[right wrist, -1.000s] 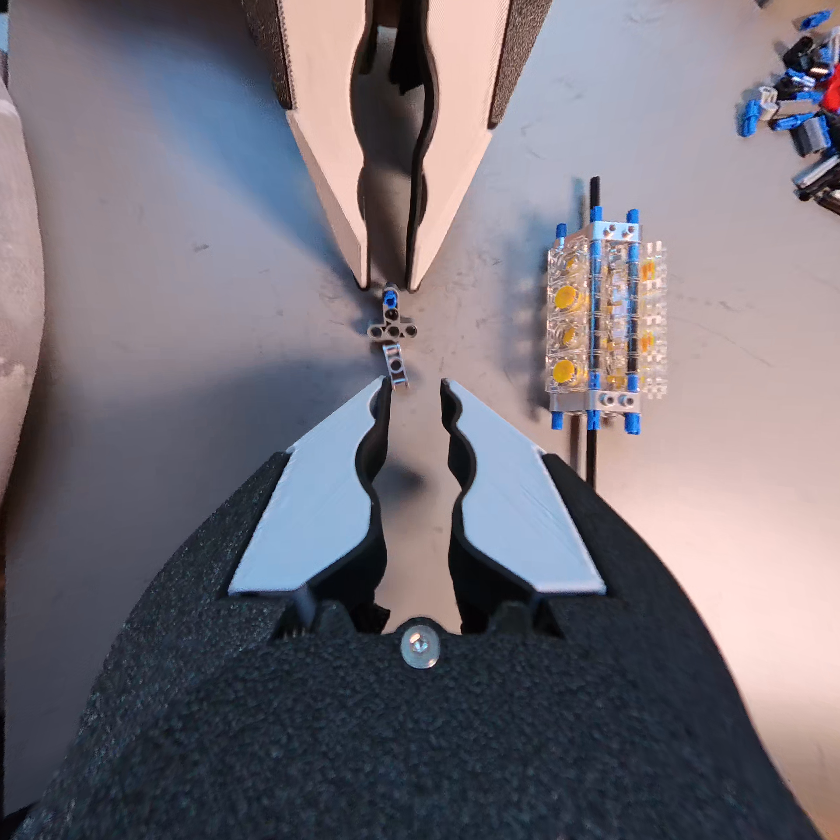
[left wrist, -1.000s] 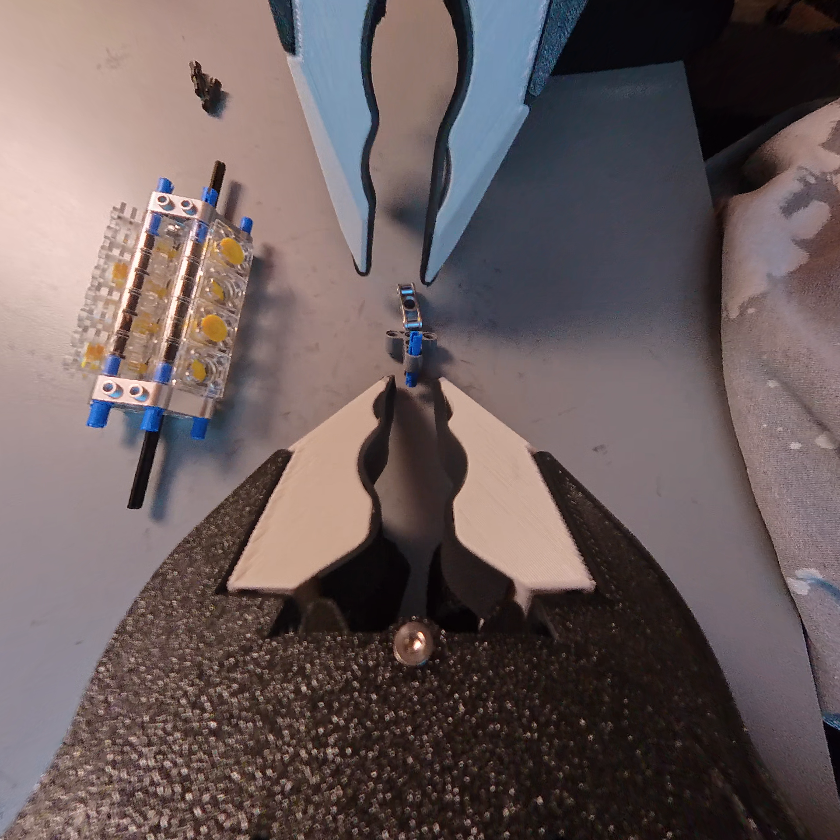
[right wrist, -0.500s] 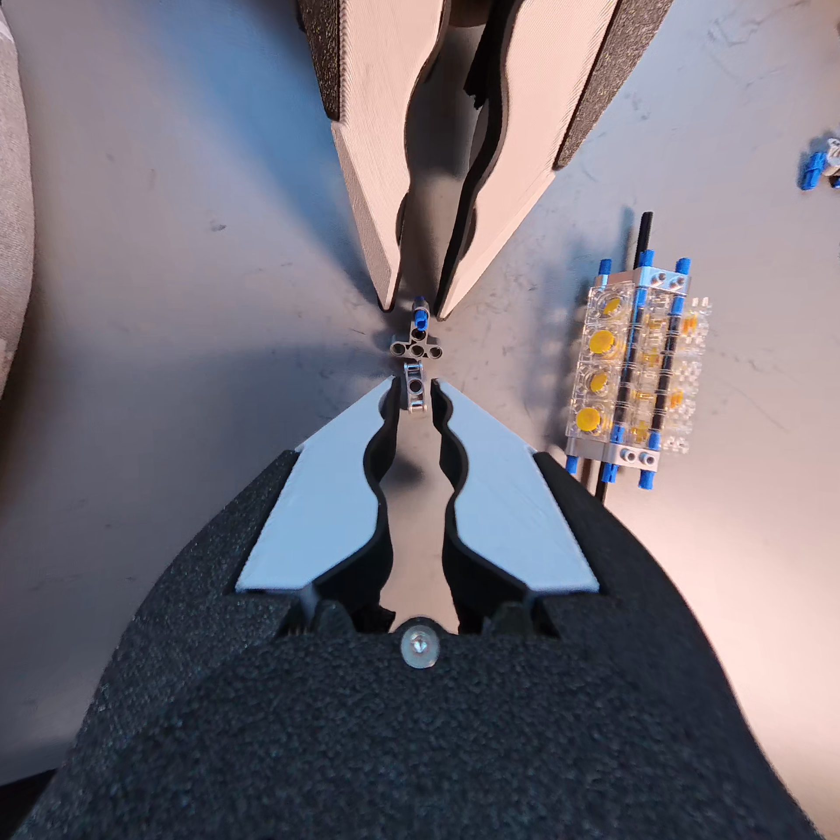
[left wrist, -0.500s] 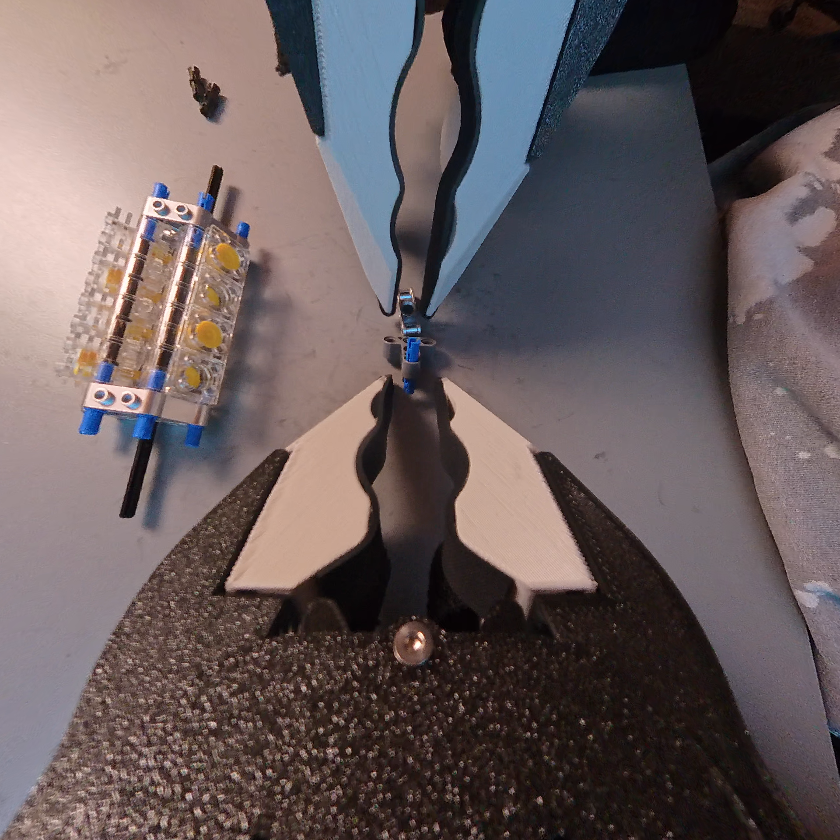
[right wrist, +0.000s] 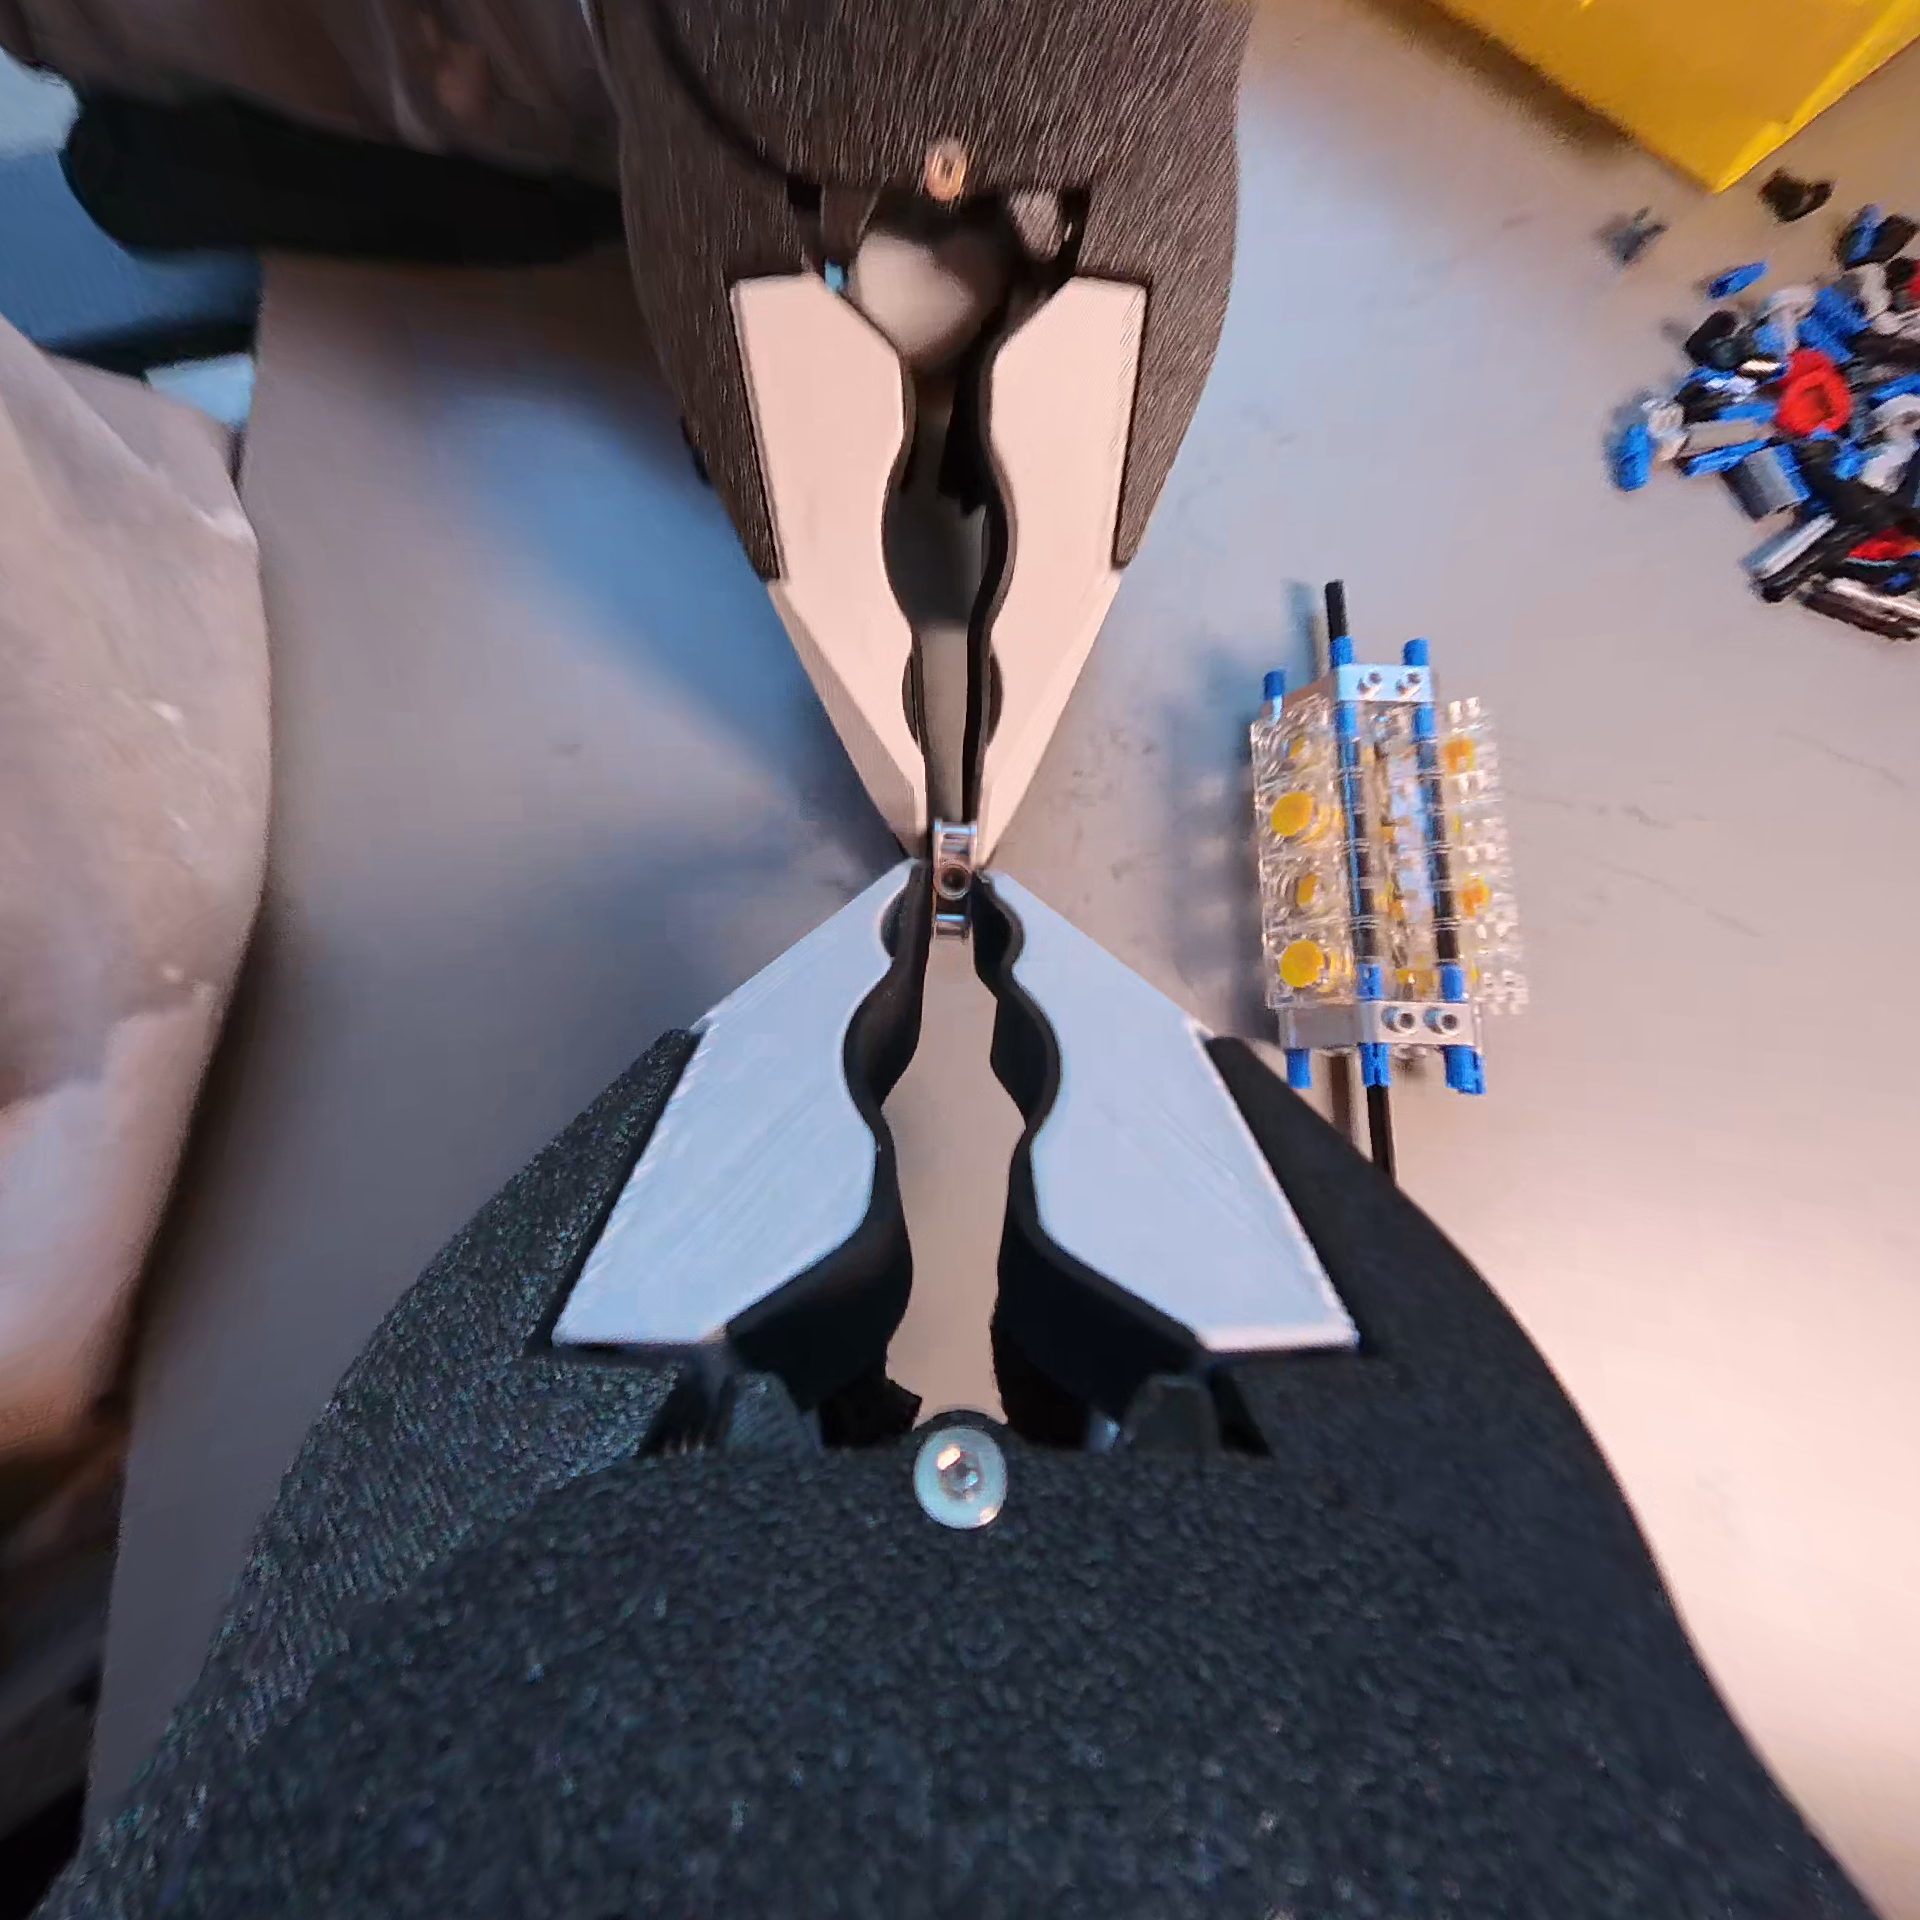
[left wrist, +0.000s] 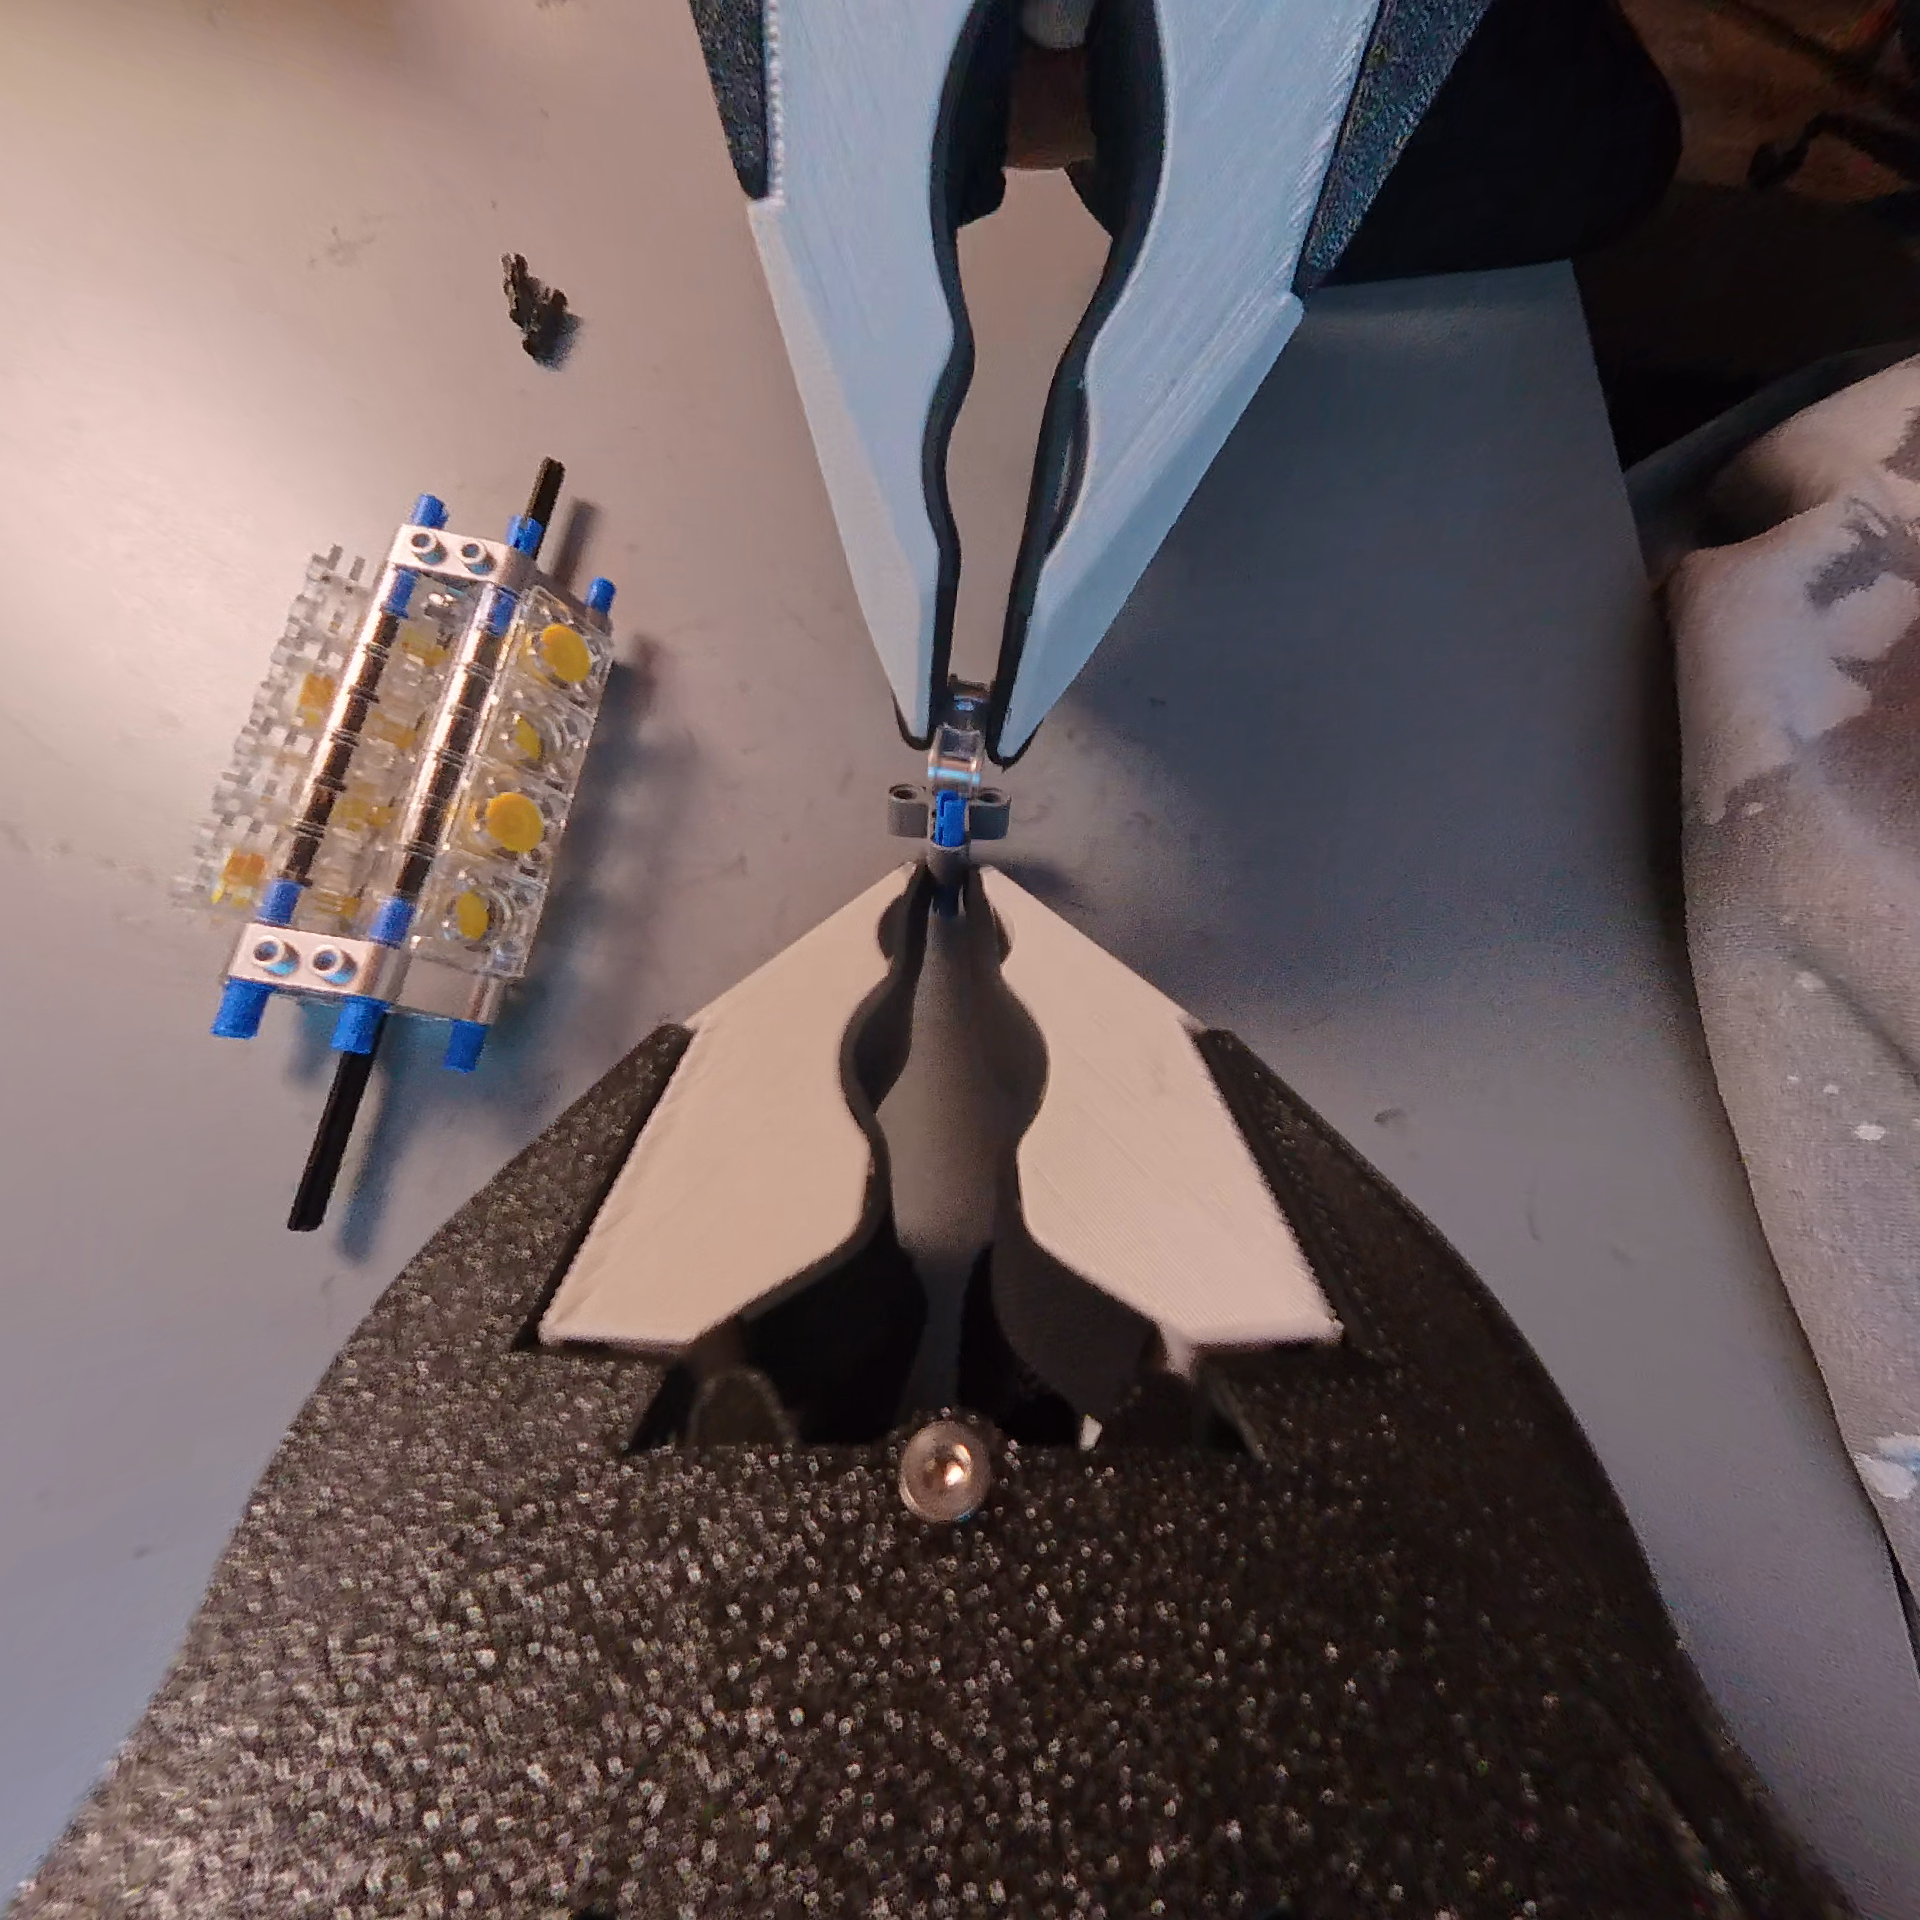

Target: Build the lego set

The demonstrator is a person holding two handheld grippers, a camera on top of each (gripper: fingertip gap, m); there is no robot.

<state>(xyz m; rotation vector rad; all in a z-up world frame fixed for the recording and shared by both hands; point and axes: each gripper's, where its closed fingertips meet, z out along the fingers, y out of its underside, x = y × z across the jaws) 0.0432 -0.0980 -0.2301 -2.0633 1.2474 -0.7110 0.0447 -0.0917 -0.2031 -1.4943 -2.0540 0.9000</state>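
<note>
A small brick assembly [left wrist: 948, 821] is held between both grippers: a dark grey cross piece with a blue pin and a light grey connector [right wrist: 951, 883]. My left gripper [left wrist: 943, 883] is shut on the blue pin end. My right gripper [right wrist: 951, 894] is shut on the light grey connector end. The two grippers point at each other, tip to tip; the right gripper [left wrist: 956, 732] comes in from the top of the left wrist view, and the left gripper [right wrist: 951, 831] from the top of the right wrist view. A clear block with yellow discs, blue pins and black axles [left wrist: 405, 769] lies on the grey table [left wrist: 1299, 727].
The clear block also shows in the right wrist view [right wrist: 1371, 862]. A pile of loose blue, black and red pieces [right wrist: 1808, 416] and a yellow bin [right wrist: 1704, 73] are at the far right. A small dark piece [left wrist: 535, 307] lies alone. Stained cloth [left wrist: 1787, 831] hangs past the table edge. The tips of both grippers are at nearly the same place.
Both grippers have closed in on the small assembly from opposite ends and shut on it. The right wrist view now takes in more of the table, including the pile and the bin.
</note>
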